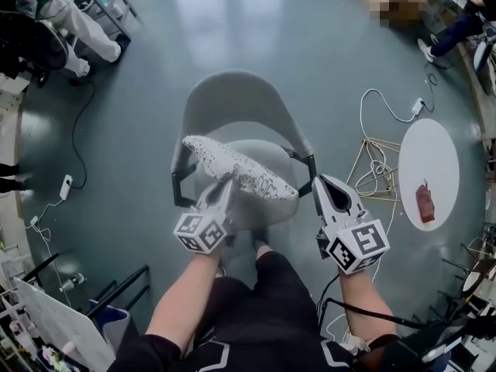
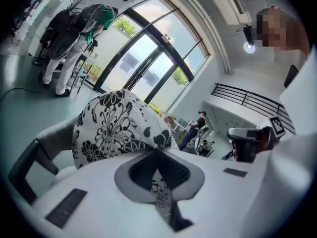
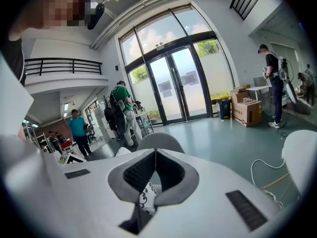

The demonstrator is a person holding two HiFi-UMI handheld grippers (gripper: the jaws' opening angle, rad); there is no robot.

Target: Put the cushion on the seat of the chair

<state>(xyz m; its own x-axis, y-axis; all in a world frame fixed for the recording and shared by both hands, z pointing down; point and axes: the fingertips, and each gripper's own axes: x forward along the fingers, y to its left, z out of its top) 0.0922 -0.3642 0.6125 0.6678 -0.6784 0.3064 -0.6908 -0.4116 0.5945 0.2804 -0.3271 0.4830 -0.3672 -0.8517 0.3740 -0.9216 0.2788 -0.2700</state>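
Observation:
A white cushion with a black flower print hangs tilted just above the seat of a grey chair with black armrests. My left gripper is shut on the cushion's near edge. In the left gripper view the cushion bulges up beyond the shut left gripper, and printed cloth runs down between the jaws. My right gripper is at the cushion's right end, next to the right armrest. In its own view the right gripper is shut, with printed cloth caught low between the jaws.
A round white table with a red thing on it stands at the right, with cables and a wooden frame on the floor beside it. People stand at the far left and far right. A black rack is at lower left.

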